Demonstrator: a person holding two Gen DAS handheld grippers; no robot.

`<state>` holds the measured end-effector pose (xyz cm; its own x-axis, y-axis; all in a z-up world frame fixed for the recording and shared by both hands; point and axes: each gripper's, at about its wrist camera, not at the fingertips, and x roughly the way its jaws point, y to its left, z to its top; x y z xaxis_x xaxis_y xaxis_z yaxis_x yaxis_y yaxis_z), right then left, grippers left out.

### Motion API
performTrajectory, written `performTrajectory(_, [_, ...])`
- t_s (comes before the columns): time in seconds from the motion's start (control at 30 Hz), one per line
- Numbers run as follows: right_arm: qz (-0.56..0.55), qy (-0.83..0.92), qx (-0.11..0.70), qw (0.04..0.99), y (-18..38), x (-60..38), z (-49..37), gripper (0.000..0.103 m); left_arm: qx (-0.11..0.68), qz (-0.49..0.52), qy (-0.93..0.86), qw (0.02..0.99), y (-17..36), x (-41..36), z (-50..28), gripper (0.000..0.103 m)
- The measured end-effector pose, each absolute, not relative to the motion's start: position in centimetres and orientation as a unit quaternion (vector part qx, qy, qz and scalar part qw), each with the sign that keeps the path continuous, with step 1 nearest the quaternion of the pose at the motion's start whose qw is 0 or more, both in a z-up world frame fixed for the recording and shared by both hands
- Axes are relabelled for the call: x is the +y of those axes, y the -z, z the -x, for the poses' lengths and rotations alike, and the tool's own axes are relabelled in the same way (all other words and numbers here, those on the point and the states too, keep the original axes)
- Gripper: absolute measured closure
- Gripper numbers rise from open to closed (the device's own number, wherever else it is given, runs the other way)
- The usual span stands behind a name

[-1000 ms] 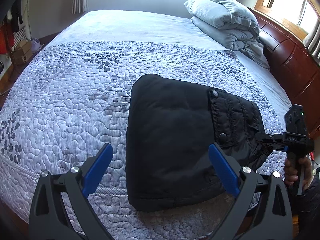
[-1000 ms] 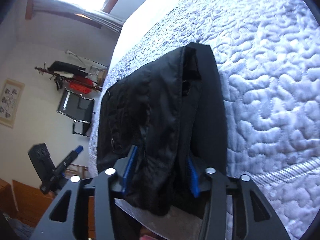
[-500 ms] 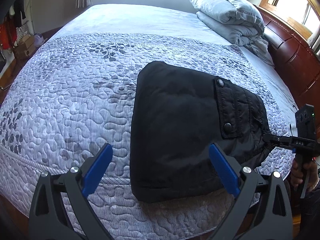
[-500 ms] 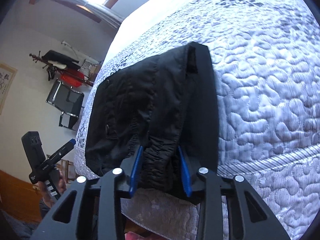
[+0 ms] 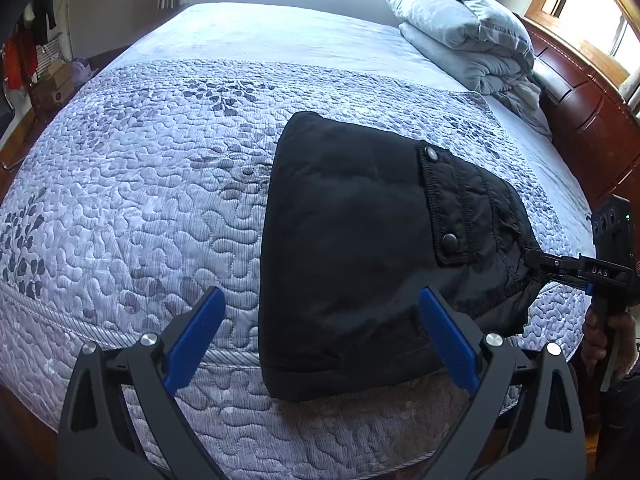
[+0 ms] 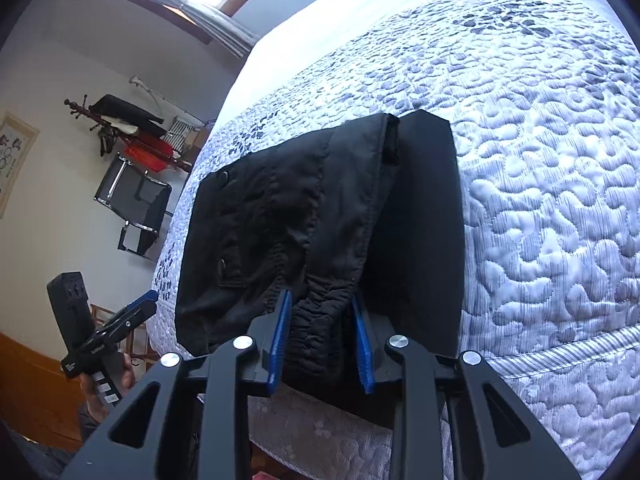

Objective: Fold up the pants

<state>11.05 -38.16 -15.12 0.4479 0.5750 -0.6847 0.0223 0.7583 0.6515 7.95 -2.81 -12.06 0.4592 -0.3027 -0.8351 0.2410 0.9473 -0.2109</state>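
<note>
The black pants (image 5: 360,248) lie folded into a thick bundle near the front edge of the bed, a snap-button flap on top. My left gripper (image 5: 324,344) is open and empty, hovering over the bundle's near left corner. My right gripper (image 6: 322,340) is shut on the gathered elastic waistband of the pants (image 6: 320,216) at the bundle's right end. The right gripper also shows in the left wrist view (image 5: 536,262), and the left gripper shows in the right wrist view (image 6: 148,300).
A quilted blue-grey bedspread (image 5: 140,184) covers the bed. A folded grey blanket and pillow (image 5: 464,36) sit at the far right by the wooden headboard (image 5: 588,120). A chair (image 6: 136,204) and coat rack (image 6: 132,128) stand beyond the bed.
The right gripper has pulled the waistband end a little toward the bed's edge. The left gripper has drawn slightly back and stayed open.
</note>
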Motion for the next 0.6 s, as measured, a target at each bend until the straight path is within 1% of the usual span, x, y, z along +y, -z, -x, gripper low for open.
performTrajectory(0.2, [-0.308, -0.165, 0.495, 0.795, 15.2, -39.0, -10.5, 0.076, 0.497, 0.020, 0.167, 0.851, 12.4, -3.6, -8.2, 0.006])
performTrajectory(0.5, [-0.334, -0.156, 0.500, 0.784, 17.9, -39.8, -10.6, 0.076, 0.496, 0.015, 0.167, 0.852, 12.3, -3.8, -8.3, 0.006])
performTrajectory(0.6, [-0.342, -0.153, 0.500, 0.781, 18.7, -40.0, -10.5, 0.074, 0.495, 0.013, 0.168, 0.853, 12.1, -3.8, -8.2, 0.006])
